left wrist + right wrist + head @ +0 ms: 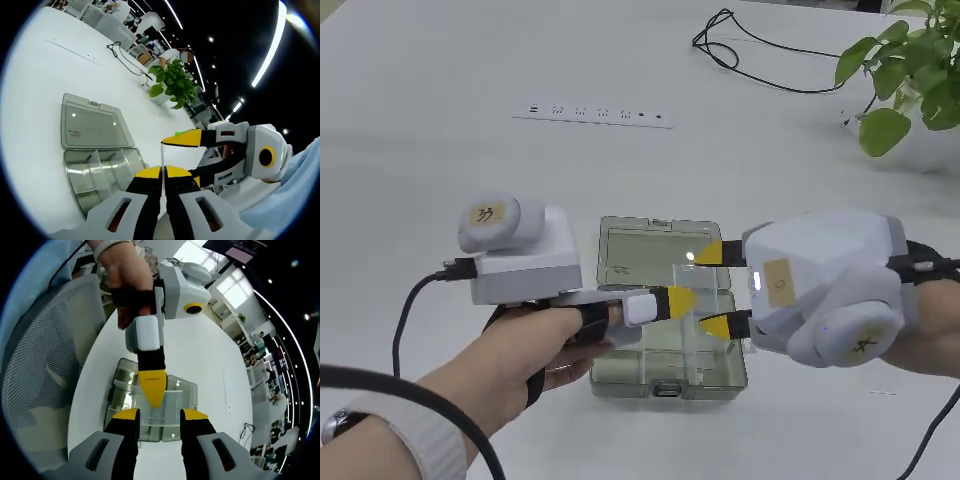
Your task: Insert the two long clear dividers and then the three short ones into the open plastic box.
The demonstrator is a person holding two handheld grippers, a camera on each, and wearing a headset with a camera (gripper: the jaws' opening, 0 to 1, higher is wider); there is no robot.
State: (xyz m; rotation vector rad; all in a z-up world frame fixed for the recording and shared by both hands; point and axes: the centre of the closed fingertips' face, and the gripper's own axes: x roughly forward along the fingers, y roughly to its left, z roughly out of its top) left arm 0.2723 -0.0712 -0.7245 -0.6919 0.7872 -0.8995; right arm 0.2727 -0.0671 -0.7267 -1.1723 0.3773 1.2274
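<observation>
Starting at the left: grips the left tongs [682,298] in one hand [525,350], pressed together on a clear divider [162,155] and pinching it by one end. Holds that divider on edge above the open plastic box [665,382], over the base and not the lid [655,245]; cannot tell whether its lower edge touches anything yet. Shows, from the left gripper view, clear partitions [107,162] already standing in the base, count hard to make out. Further right, presents the right tongs [723,288] spread wide, one tip to each side of the divider's free end, gripping nothing.

Plenty to go wrong from here. Could pivot in that one-ended pinch, being thin and slick, then meet the slots skewed and jam or ride up over a wall. Could miss the slots outright, thanks to clear plastic against clear plastic. Could bow or crack if pressed down while misaligned. Could shove the light, unbraced box across the tabletop [440,180] under a sideways push. Could get knocked loose by an off-centre or early closing of the right tongs. Could also catch on the standing partitions on the way down. Calls for squaring both ends over matching slots before any downward pressure.
</observation>
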